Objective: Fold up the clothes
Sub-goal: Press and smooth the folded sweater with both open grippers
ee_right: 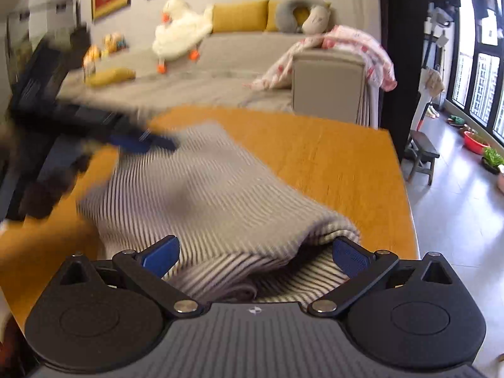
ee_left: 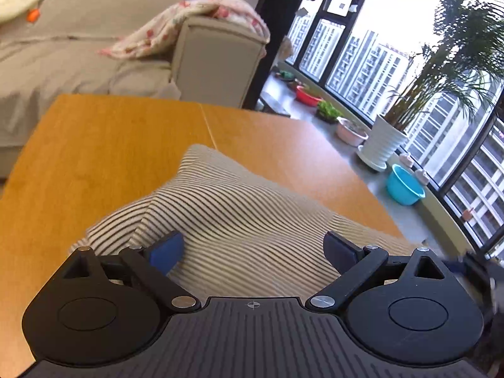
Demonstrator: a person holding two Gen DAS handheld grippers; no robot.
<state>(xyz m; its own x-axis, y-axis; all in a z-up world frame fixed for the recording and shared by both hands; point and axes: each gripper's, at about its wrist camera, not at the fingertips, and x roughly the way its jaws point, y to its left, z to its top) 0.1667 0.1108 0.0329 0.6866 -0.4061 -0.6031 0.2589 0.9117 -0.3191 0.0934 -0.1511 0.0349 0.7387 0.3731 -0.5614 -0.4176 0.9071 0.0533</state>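
Both sets of tongs stand wide with nothing pinched, which suits a fold just laid down and let go; left tongs (ee_left: pixel 253 249) hover low over the striped garment (ee_left: pixel 220 208), their blue pads (ee_left: pixel 167 252) spread to either side of the cloth and pressing on none of it; seen from the right wrist they sit at the garment's far left corner, blurred, so whether they touch the cloth there I cannot tell; ahead of them the garment lies bunched and humped on the orange tabletop (ee_left: pixel 94 145), not yet flat; right tongs (ee_right: pixel 255 256) gape just as wide at the near edge, where a doubled layer rolls over a lower one between the pads; that placing looks chosen so each hand commands one end of the fold; beyond the tongs, past the tabletop's far edge, a grey sofa (ee_right: pixel 220 63) carries a floral blanket (ee_right: pixel 356 53).
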